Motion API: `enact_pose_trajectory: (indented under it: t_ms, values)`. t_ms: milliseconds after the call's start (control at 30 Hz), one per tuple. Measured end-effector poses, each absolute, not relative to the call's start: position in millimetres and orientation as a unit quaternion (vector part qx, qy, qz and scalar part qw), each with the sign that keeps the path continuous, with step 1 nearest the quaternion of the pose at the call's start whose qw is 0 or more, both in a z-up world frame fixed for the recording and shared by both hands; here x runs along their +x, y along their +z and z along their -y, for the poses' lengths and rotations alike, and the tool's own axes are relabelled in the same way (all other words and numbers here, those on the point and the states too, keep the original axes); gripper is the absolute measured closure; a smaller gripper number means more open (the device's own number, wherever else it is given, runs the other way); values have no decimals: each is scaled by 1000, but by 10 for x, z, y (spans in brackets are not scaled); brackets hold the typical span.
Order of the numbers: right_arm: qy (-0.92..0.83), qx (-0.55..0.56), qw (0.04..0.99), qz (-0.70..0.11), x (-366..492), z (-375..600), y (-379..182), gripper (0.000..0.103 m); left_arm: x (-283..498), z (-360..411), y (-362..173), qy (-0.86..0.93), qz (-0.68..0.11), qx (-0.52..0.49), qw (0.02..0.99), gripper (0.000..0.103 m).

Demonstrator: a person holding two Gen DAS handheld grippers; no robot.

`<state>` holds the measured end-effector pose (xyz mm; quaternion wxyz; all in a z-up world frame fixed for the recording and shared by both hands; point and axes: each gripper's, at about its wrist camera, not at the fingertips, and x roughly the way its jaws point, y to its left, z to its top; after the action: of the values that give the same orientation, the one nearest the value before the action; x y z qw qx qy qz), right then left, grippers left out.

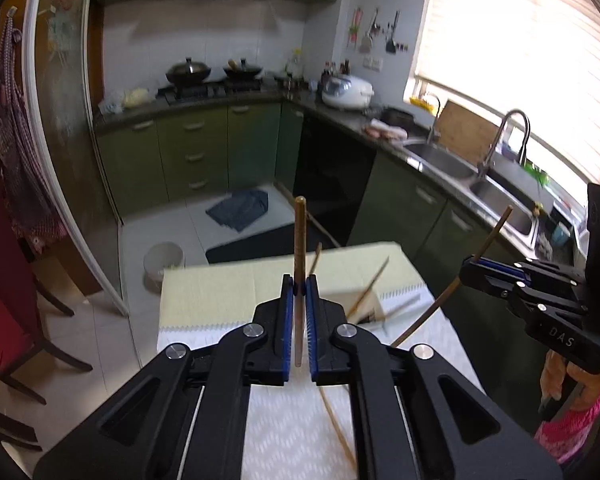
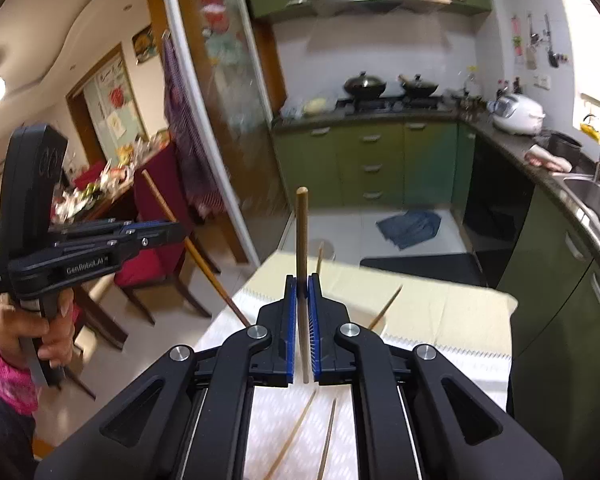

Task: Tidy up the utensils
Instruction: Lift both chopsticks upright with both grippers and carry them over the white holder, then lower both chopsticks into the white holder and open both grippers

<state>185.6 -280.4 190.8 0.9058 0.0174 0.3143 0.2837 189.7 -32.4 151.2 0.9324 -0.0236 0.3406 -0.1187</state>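
Chopsticks are the utensils here, and each tongs has one. The left tongs (image 1: 300, 284) are closed on a chopstick (image 1: 299, 248) whose blunt end stands up out of the pads and whose thin end runs down between the fingers. The right tongs (image 2: 302, 284) are pinched in the same way on a second chopstick (image 2: 302, 240), also upright in its own view. Seen from across, each stick lies at a slant through its tongs, well above the table (image 1: 220, 292).

Held near the middle with the thick end up, each stick looks balanced and easy to steer; my guess is that the two are being lifted as a pair, to be laid side by side or dropped into a holder, though no holder is in view.

Counted: two tongs, two held chopsticks, and at least four loose ones on the table. Two lie close to the person on the white patterned cloth (image 2: 284, 408); two or more lean about a pale object (image 1: 370, 308) further off, too blurred to name.
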Motion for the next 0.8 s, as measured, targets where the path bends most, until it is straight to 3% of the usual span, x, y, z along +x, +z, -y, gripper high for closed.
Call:
enact_pose_trajectory:
  t_ms: [300,800]
  values:
    - [244,28,924,-294,2320,2851,2087,96,2342,417,1435,-111,-312,-33,943,97]
    - [232,19,900,-368,2820,2749,1331,96,2626,653,667,-113,-404,6,908,97]
